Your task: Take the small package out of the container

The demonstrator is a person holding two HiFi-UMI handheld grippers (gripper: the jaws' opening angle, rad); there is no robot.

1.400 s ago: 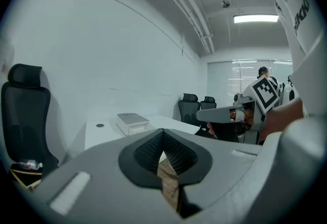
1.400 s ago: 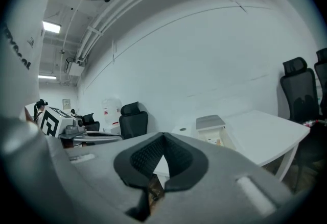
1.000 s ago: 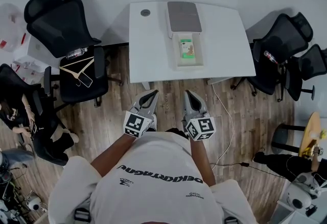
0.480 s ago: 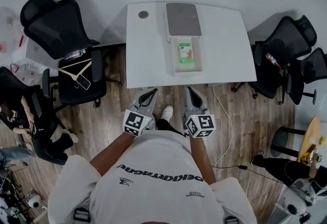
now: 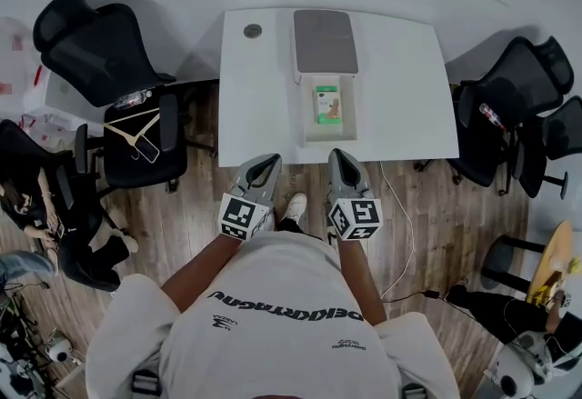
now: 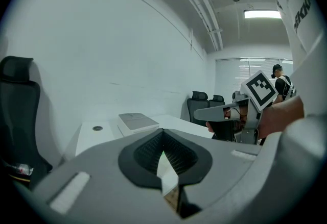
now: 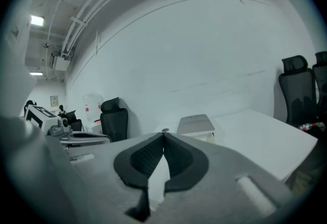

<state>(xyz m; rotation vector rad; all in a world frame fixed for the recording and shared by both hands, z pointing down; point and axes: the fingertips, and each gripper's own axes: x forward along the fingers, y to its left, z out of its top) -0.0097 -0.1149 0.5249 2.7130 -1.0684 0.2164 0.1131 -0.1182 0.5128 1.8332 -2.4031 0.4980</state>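
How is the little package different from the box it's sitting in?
The small package has green and brown print; the container is plain white. The package is much smaller and lies flat inside; the container is open-topped and surrounds it with room to spare. Both are rectangular and rest on the white table.

The left gripper (image 5: 265, 166) and the right gripper (image 5: 339, 161) are held out side by side, pointing forward and slightly down, each with jaws together on nothing.

Container (image 5: 329, 134) open above; chairs (image 5: 109, 52) flank table (image 5: 400, 88)
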